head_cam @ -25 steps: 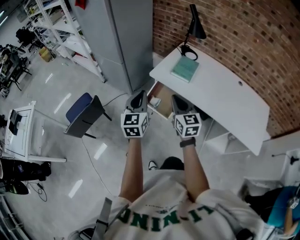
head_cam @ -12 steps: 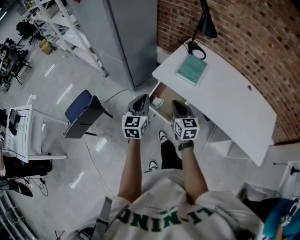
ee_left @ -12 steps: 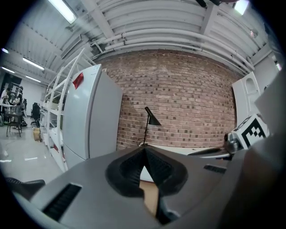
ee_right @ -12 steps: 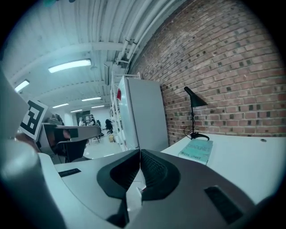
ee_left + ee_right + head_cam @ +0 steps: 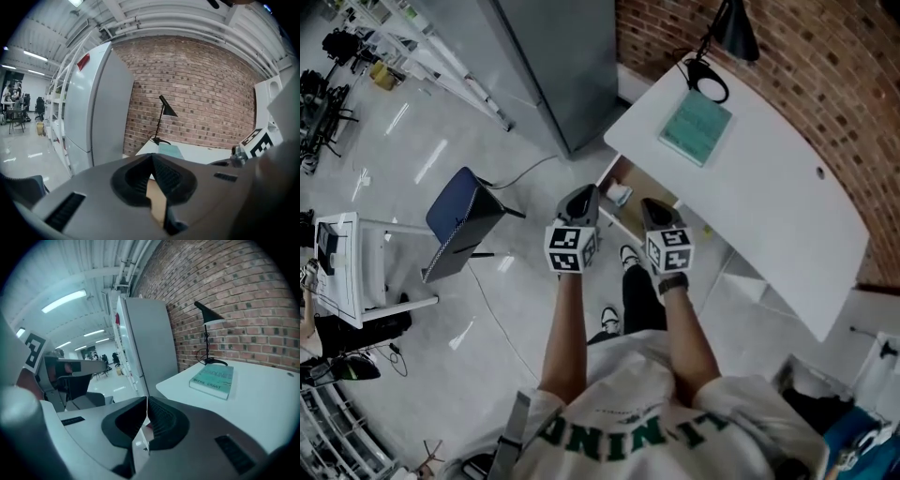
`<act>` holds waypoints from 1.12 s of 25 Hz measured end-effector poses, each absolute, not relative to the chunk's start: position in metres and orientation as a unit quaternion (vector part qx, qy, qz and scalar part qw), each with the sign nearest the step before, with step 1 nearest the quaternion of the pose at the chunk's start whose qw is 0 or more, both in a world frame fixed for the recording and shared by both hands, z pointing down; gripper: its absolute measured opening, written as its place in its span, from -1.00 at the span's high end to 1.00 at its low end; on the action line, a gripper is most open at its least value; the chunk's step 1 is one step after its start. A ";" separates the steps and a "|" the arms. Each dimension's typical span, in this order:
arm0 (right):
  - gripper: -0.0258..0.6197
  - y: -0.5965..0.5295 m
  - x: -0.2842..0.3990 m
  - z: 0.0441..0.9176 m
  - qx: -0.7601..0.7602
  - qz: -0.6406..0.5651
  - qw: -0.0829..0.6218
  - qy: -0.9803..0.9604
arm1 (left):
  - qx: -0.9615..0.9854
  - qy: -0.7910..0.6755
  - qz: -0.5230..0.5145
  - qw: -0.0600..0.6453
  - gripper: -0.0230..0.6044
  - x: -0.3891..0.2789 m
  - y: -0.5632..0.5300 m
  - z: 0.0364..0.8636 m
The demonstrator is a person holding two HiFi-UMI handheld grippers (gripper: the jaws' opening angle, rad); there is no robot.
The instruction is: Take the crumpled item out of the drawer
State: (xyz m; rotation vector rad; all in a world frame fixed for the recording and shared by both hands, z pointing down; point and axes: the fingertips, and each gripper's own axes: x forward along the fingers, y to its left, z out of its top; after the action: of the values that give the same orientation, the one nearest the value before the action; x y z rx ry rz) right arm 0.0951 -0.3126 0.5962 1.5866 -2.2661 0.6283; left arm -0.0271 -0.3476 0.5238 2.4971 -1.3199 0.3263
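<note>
White crumpled item (image 5: 619, 194) sits in the open drawer (image 5: 631, 174) under the white table (image 5: 769, 197). Left gripper (image 5: 583, 194) and right gripper (image 5: 650, 204) hover just in front of it, both jaws pressed together, nothing in them. Teal book (image 5: 697, 128) up top.

Desk (image 5: 769, 197): white. Book (image 5: 697, 127): teal. Lamp (image 5: 737, 30): black. Wall (image 5: 825, 66): red-brown brick pattern. Drawer (image 5: 643, 193): light brown inside. Chair (image 5: 450, 208): blue seat. Cabinet (image 5: 553, 56): grey. Shirt (image 5: 628, 427): white, green lettering. Floor (image 5: 412, 131): pale grey.
</note>
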 end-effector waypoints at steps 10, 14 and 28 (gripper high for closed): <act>0.90 -0.358 0.078 0.689 0.484 0.233 0.243 -0.808 | 0.853 -0.465 0.137 0.193 0.95 -0.030 -0.387 0.591; 0.90 -0.373 0.073 0.725 0.459 0.251 0.262 -0.811 | 0.849 -0.463 0.148 0.208 0.95 -0.028 -0.401 0.619; 0.54 -0.416 0.056 0.866 0.386 0.303 0.356 -0.795 | 0.829 -0.471 0.172 0.250 0.94 -0.035 -0.448 0.727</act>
State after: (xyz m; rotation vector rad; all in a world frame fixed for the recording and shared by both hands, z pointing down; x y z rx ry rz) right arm 0.0555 -0.4159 0.8658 0.9958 -2.0544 0.7828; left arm -0.0351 -0.4477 0.7269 2.2562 -1.2812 0.4696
